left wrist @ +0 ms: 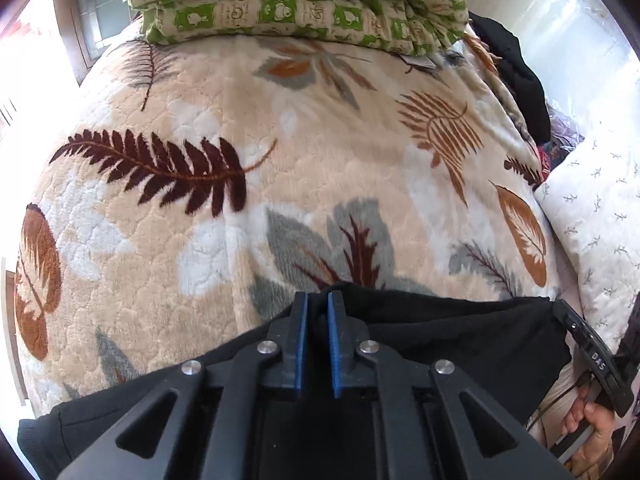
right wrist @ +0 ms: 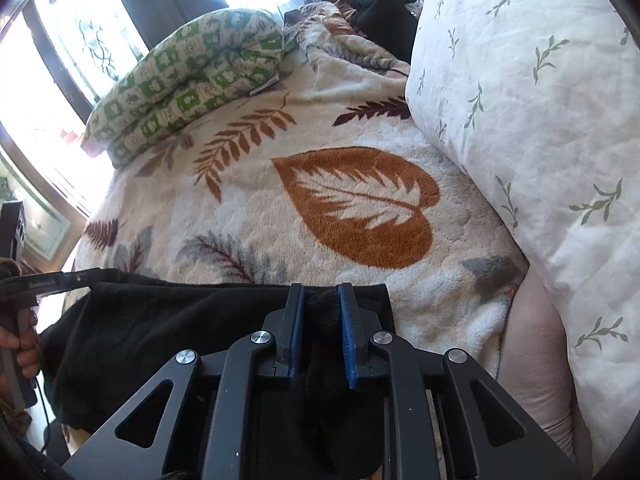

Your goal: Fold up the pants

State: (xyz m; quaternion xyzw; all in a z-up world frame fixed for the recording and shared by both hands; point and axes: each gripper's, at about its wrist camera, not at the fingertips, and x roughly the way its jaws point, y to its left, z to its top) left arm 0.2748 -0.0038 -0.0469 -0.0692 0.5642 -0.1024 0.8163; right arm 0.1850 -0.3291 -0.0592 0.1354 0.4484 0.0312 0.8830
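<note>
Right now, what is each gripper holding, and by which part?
Both hold the black pants by their far edge: the left gripper pinches a fold there, the right gripper a thicker bunch near the corner.

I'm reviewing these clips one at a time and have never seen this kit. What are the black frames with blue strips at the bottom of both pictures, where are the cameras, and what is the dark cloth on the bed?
There is no robot here. A person carries a hand-held grasping tool in each hand, and each tool has a wide-angle camera looking forward along its two fingers. One picture comes from the left tool, the other from the right.

The left tongs and the right tongs each pinch an edge of the black pants between their blue pads. The pants stretch between the two tools over a leaf-patterned blanket.

Also on the bed are a folded green-checked quilt and a white pillow with sprigs. In the right view, the person's left hand grips the other tool's handle.
</note>
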